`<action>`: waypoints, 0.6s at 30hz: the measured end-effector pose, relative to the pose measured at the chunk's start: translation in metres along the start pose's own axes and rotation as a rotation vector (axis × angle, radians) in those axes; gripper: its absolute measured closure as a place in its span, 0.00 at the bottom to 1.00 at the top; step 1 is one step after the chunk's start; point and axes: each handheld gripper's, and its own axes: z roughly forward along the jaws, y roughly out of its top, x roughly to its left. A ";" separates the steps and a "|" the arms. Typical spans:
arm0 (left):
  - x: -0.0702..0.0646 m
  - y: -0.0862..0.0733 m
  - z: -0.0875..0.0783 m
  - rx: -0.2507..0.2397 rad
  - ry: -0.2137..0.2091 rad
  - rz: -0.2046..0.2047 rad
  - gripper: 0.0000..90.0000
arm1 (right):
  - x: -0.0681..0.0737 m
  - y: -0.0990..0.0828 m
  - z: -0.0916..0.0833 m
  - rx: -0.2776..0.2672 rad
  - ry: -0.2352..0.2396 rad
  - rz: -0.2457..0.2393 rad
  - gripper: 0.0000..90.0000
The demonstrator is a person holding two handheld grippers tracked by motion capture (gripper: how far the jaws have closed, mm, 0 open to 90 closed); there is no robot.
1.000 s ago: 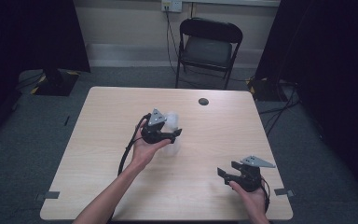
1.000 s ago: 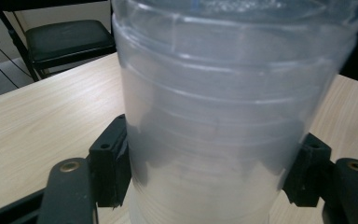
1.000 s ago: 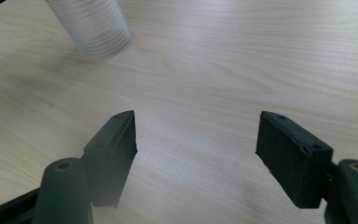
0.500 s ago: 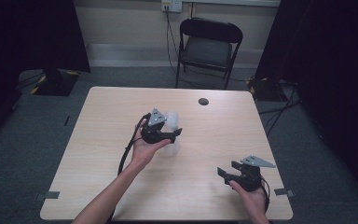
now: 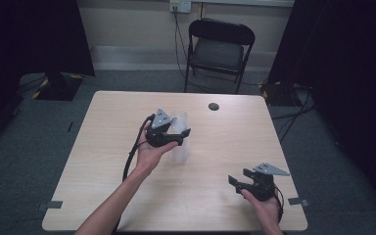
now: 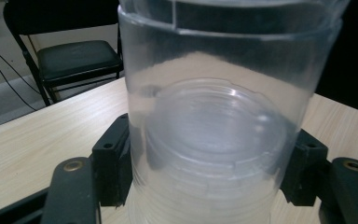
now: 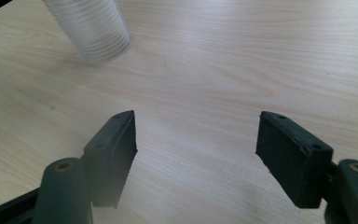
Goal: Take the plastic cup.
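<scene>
1. High view: left gripper (image 5: 172, 137) held mid-table, jaws on either side of a stack of clear plastic cups (image 5: 180, 139). Right gripper (image 5: 247, 181) sits low near the table's (image 5: 103, 147) front right edge, well apart from the cups.
2. Left gripper view gives the detail: both jaw pads pressed against the ribbed cup wall (image 6: 209, 116), pinching the stack; nested rims visible inside. Chair (image 6: 70, 56) behind the table.
3. Right gripper view: jaws spread wide over bare wood, nothing between them. Cup stack base (image 7: 91, 30) at upper left, tilted; can't tell if it touches the table.
4. High view adds a small dark disc (image 5: 213, 106) near the far edge.
5. Versus the earlier frames: no visible change, both grippers and the cups in the same spots.
</scene>
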 end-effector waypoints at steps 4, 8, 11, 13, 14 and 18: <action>-0.002 0.002 0.000 -0.008 -0.004 0.014 0.36 | -0.001 0.000 0.001 -0.002 0.001 0.000 0.32; -0.004 0.005 -0.002 -0.014 0.000 0.038 0.36 | 0.000 0.000 0.002 0.007 0.005 0.005 0.32; -0.003 0.008 -0.003 -0.025 -0.003 0.022 0.36 | 0.000 0.000 0.002 0.004 0.007 0.000 0.32; -0.001 0.009 -0.004 -0.036 -0.002 0.015 0.36 | 0.000 0.000 0.002 0.004 0.008 0.002 0.32; -0.001 0.010 -0.005 -0.038 -0.006 0.006 0.36 | 0.000 0.000 0.002 0.005 0.008 0.002 0.32; -0.001 0.015 -0.009 -0.062 -0.007 -0.005 0.37 | 0.000 0.000 0.002 0.005 0.007 0.004 0.32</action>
